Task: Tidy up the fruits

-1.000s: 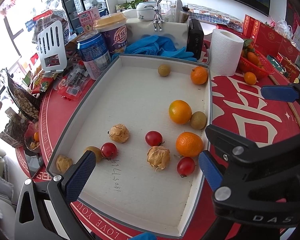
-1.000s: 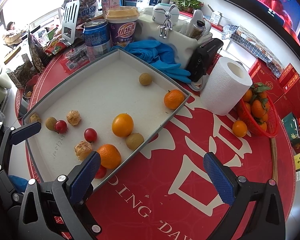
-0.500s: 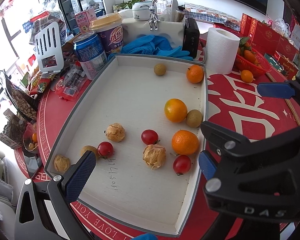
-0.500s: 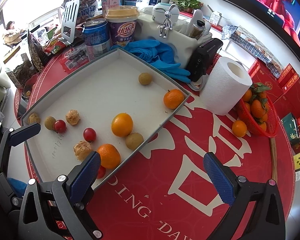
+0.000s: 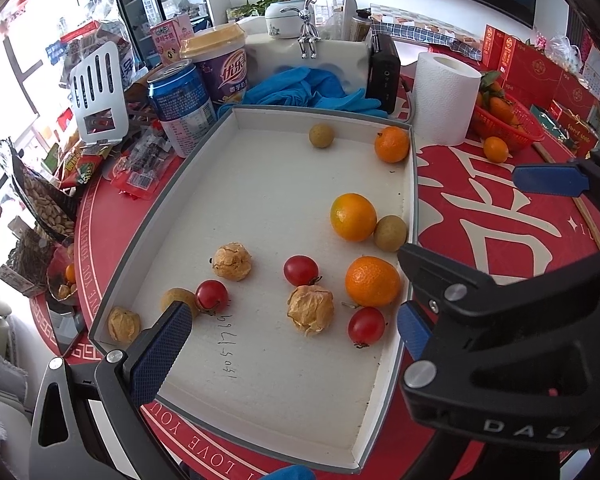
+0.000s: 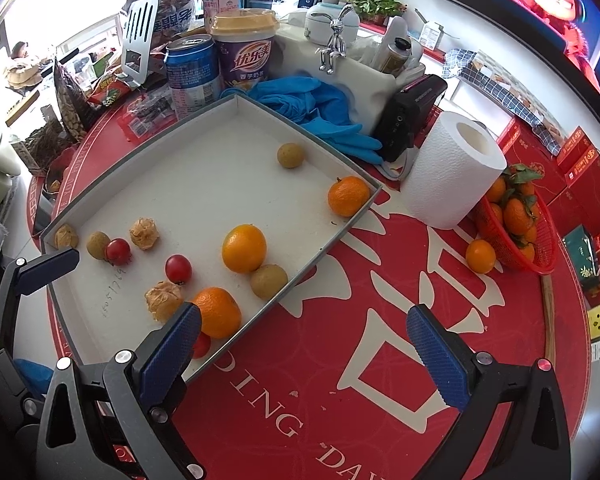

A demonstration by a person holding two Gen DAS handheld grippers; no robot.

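Note:
A white tray [image 5: 280, 184] with a grey outer wall holds scattered fruit. In it lie three oranges [image 5: 353, 217], three cherry tomatoes [image 5: 300, 270], three papery husked berries [image 5: 310, 309] and three small brown-green round fruits [image 5: 390, 233]. My left gripper [image 5: 288, 340] hovers open over the tray's near end, with nothing between its fingers. My right gripper [image 6: 304, 352] is open and empty above the red tablecloth, just right of the tray's long edge. Its left finger [image 6: 172, 348] partly hides a tomato and the nearest orange [image 6: 216, 312].
A red basket [image 6: 516, 216] of tangerines stands at the right, with one loose tangerine [image 6: 480, 256] beside it. Behind the tray are a paper roll [image 6: 452, 172], blue gloves [image 6: 320, 108], a black box [image 6: 412, 116], a blue can [image 6: 192, 76] and a purple cup [image 6: 246, 52]. Snack packets crowd the left.
The left wrist view has shifted slightly, and the right gripper's body looms a little larger in it. No fruit has moved. Both grippers stay open.

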